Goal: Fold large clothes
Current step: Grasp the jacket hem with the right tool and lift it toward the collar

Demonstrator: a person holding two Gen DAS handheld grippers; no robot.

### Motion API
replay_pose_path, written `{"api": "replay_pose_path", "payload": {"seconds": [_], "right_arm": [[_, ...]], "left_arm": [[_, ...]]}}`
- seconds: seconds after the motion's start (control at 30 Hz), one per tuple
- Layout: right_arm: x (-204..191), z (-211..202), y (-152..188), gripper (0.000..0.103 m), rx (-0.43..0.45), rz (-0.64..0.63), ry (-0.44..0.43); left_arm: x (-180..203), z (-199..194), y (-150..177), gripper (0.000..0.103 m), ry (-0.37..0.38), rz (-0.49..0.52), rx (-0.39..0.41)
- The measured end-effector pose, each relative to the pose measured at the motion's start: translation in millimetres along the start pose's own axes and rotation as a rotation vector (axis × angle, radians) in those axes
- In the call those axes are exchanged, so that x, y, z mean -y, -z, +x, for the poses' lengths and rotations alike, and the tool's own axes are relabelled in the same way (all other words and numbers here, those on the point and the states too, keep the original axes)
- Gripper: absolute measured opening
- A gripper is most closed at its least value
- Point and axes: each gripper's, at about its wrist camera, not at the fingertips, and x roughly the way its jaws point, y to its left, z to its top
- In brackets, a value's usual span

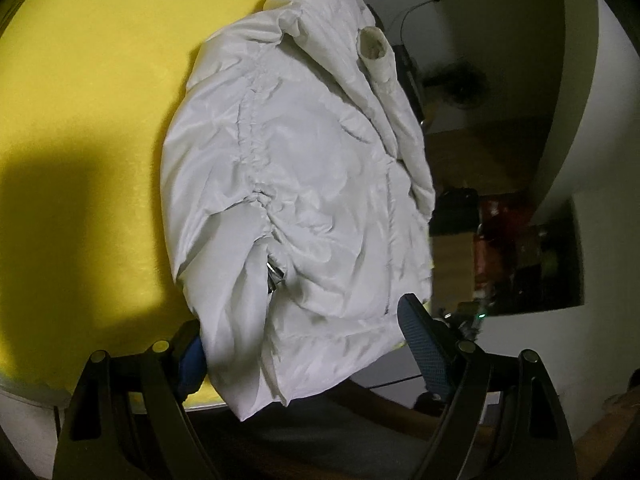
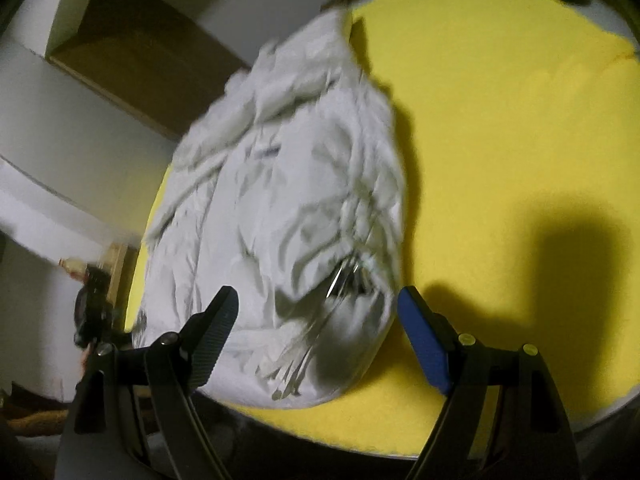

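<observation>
A white puffy jacket (image 1: 296,168) lies crumpled on a yellow table (image 1: 88,128), one cuff (image 1: 374,42) showing at its far end and a metal zipper pull (image 1: 274,274) near me. Its near hem hangs over the table edge. My left gripper (image 1: 304,344) is open, its fingers either side of the hem; the left fingertip is hidden behind cloth. In the right wrist view the jacket (image 2: 288,184) lies on the yellow table (image 2: 500,128). My right gripper (image 2: 316,312) is open just above the jacket's near edge, holding nothing.
The table's near edge (image 2: 360,436) runs just in front of both grippers. White walls, a wooden door (image 2: 132,56) and a dark shelf with clutter (image 1: 520,256) stand beyond the table. Dark shadows fall on the yellow surface.
</observation>
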Motion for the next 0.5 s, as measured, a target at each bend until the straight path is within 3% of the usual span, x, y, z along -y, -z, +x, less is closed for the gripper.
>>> {"api": "replay_pose_path", "payload": {"seconds": [0.23,0.37,0.5], "right_arm": [[-4,25,2,0.083,-0.084,0.01,-0.062],[2,21,2,0.083,-0.117,0.035,-0.045],[0,23,5,0.083,-0.129,0.031,-0.063]], "left_arm": [[-8,7,-4,0.085,0.046,-0.057,-0.015],[-9,9,1,0.085,-0.025,-0.049,-0.065],[-13,18,3,0.085,0.019,-0.048,-0.086]]}}
